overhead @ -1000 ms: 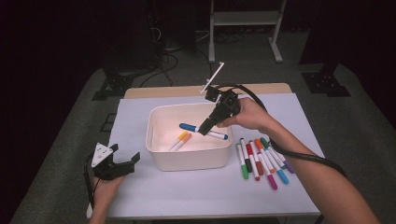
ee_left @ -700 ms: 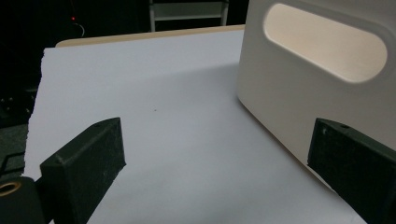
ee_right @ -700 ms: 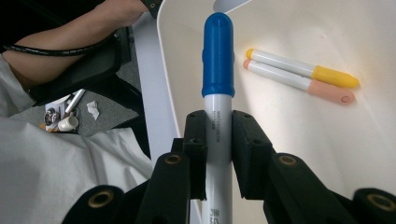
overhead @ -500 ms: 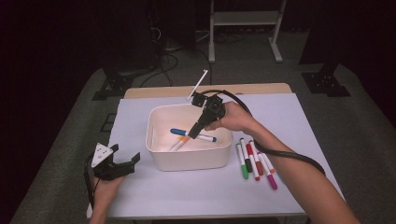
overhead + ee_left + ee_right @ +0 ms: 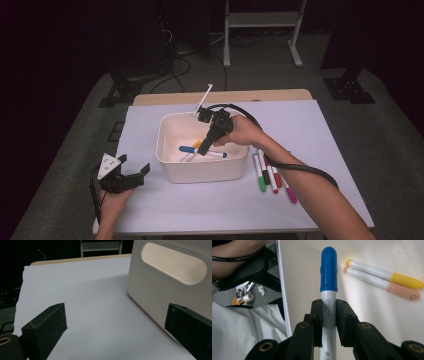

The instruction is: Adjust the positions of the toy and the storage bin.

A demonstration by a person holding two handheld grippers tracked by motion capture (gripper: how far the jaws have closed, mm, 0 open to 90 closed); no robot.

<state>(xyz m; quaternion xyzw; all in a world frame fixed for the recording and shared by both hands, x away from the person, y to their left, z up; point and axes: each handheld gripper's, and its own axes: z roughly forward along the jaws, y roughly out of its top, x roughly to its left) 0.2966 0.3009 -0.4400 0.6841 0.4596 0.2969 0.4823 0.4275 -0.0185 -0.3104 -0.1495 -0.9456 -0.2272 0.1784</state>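
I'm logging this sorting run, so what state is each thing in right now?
Right tool: shut on the blue-capped marker, low inside the bin.
Blue-capped marker: capped, clamped between the jaws.
Left tool: open, holding nothing, beside the bin.
White bin: upright, markers inside.
Yellow marker and peach marker: capped, lying side by side on the bin floor.
Markers on table: capped, lying flat.

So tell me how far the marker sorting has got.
Done: a yellow marker and a peach marker lie in the white bin. In hand: the right gripper is shut on a blue marker over the bin. Left: several markers on the table beside it. The left gripper waits open.
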